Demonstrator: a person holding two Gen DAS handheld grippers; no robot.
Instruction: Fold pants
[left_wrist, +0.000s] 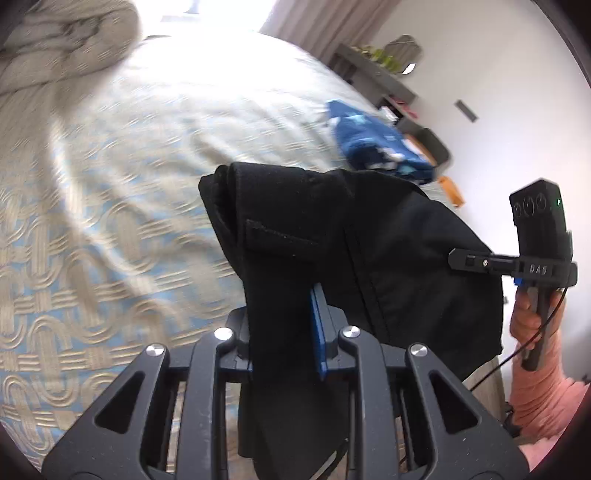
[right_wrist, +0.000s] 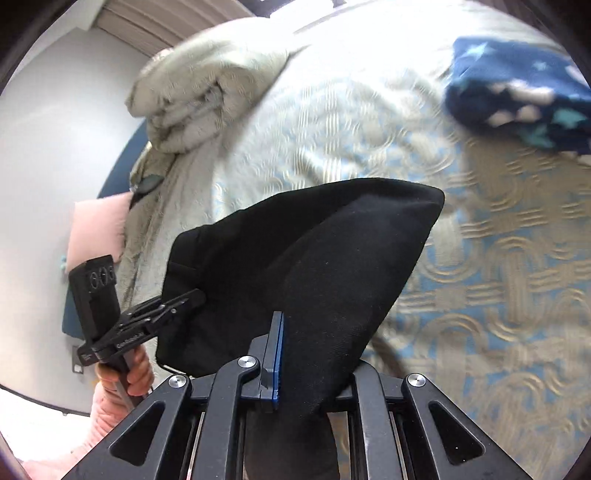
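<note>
Pants hang above bed, left gripper and right gripper jaws each clamped on fabric; folding barely begun, laying flat remains.

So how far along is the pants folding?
Early, it seems. Done: both claws have picked up the black pants. In hand: the left claw and the right claw each pinch the cloth and hold it above the patterned bedspread. Left: no neat fold shows yet; the pants need laying flat and folding.
</note>
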